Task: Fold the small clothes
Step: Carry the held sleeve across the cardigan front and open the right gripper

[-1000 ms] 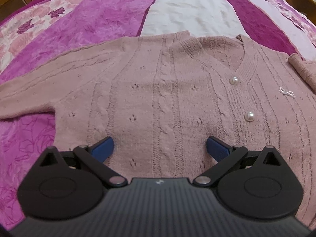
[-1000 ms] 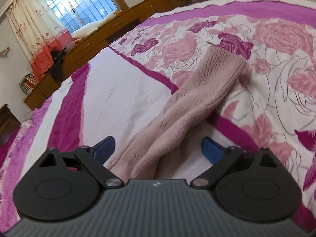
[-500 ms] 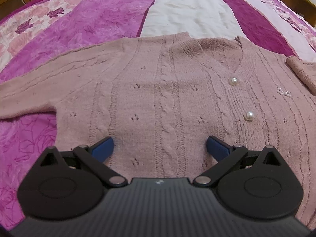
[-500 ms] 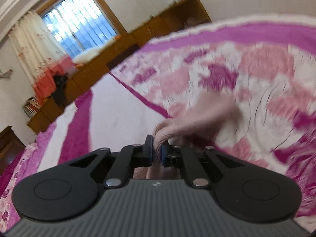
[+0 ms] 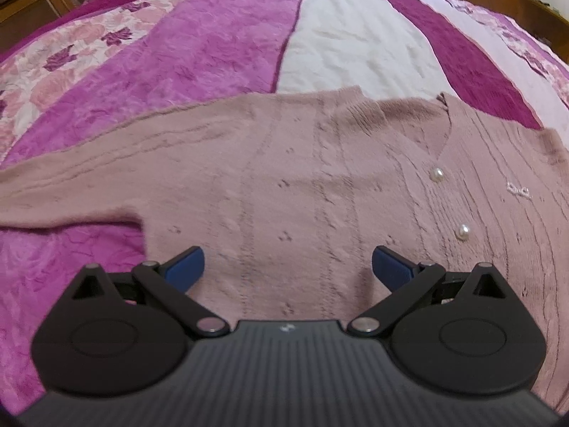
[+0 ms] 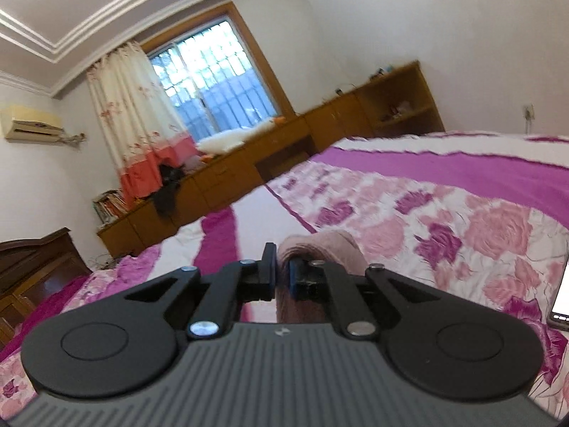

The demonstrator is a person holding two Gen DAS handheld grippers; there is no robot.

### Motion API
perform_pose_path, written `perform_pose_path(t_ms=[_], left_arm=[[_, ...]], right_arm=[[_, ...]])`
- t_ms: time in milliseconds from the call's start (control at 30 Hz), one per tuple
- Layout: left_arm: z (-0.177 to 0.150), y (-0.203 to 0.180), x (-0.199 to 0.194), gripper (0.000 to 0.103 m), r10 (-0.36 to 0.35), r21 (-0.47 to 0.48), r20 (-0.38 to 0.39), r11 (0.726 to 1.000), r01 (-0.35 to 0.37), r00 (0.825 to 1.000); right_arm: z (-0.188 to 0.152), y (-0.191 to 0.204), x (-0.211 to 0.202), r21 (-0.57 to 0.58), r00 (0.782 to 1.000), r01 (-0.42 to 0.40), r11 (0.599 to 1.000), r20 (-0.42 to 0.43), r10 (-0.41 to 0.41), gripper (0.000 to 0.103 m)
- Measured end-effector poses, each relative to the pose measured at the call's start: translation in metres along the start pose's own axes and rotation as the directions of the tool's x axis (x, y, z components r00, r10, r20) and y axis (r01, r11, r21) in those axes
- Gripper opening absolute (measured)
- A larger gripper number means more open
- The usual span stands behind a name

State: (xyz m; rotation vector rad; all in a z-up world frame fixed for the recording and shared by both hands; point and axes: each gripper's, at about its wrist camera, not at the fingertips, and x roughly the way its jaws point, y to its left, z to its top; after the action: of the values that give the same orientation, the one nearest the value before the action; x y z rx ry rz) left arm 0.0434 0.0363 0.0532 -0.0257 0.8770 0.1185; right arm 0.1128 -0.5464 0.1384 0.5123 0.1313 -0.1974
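Cardigan (image 5: 284, 185) lay flat on bedspread (image 5: 213, 46), ahead of left gripper (image 5: 287, 261) — jaws wide, empty | right gripper (image 6: 281, 274) was clamped on sleeve (image 6: 327, 245) | advised: carry sleeve low across body, release flat — avoid twist.

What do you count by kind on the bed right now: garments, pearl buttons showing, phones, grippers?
Garments: 1, the pink cardigan, its sleeve pinched by the right gripper
Pearl buttons: 2
Phones: 1, the phone at the right wrist view's edge
Grippers: 2, with the left gripper open
Total: 6
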Motion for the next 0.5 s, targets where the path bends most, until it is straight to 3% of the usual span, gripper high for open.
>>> perform_pose_path(t_ms=[267, 500], left_arm=[[0.012, 0.022, -0.014, 0.102, 0.023, 0.005, 0.043, 1.0, -0.023, 0.999], [0.021, 0.045, -0.026, 0.102, 0.035, -0.04, 0.082, 0.999, -0.031, 0.996]], right_arm=[[0.01, 0.077, -0.043, -0.001, 0.99, -0.14, 0.99, 0.005, 0.14, 0.007], [-0.018, 0.165, -0.073, -0.083, 0.968, -0.25, 0.965, -0.042, 0.248, 0.007]])
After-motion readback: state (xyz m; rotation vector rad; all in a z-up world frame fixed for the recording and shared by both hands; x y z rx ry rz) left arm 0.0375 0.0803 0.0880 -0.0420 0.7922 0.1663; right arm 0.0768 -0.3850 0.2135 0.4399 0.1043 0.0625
